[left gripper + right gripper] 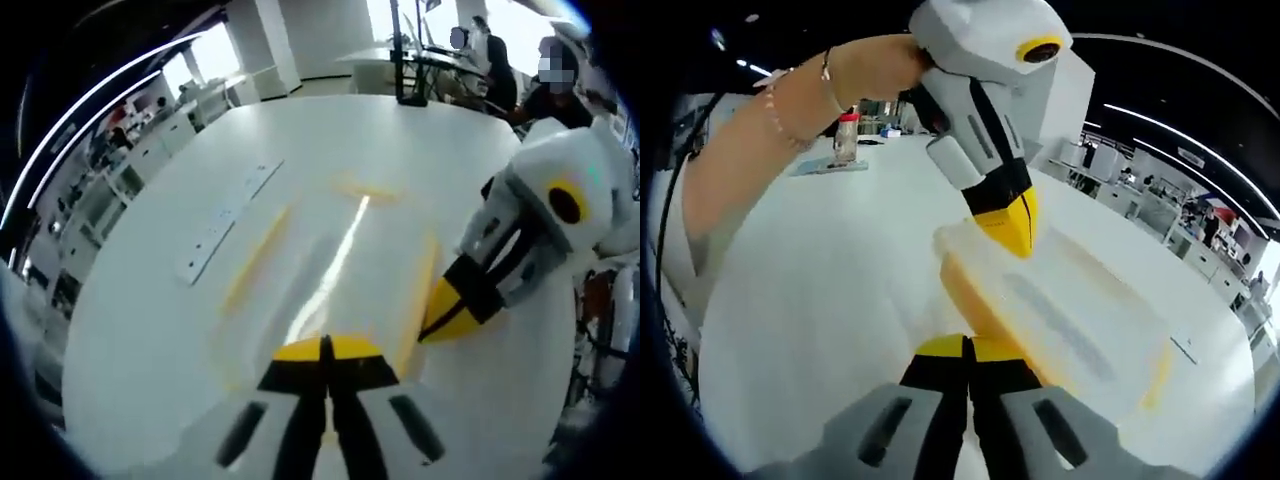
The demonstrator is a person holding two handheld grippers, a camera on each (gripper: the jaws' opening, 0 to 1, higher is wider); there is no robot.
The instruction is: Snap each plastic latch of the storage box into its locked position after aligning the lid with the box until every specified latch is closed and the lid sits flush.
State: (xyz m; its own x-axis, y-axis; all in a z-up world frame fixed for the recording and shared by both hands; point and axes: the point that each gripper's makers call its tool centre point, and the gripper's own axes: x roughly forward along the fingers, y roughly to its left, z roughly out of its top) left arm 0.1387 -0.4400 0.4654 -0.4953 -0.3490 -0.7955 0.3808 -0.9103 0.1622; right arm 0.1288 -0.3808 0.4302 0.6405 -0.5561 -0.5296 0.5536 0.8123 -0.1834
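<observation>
Now both grippers clenched, tips on lid (1080, 320) of storage box (970, 295): left gripper (1008, 222), right gripper (968, 350); power strip (228, 222) lies nearby on tabletop (130, 330)

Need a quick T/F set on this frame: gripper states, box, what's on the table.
1. Both grippers have their jaws shut. True: the left gripper and the right gripper each show jaws pressed together.
2. The lid is off the storage box. False: the lid sits on the storage box, which has yellow latches.
3. The left gripper's tip is at the box's near end in the right gripper view. True.
4. The box stands on a dark wooden floor. False: it rests on a white table.
5. A power strip lies on the table. True: the power strip lies beside the box.
</observation>
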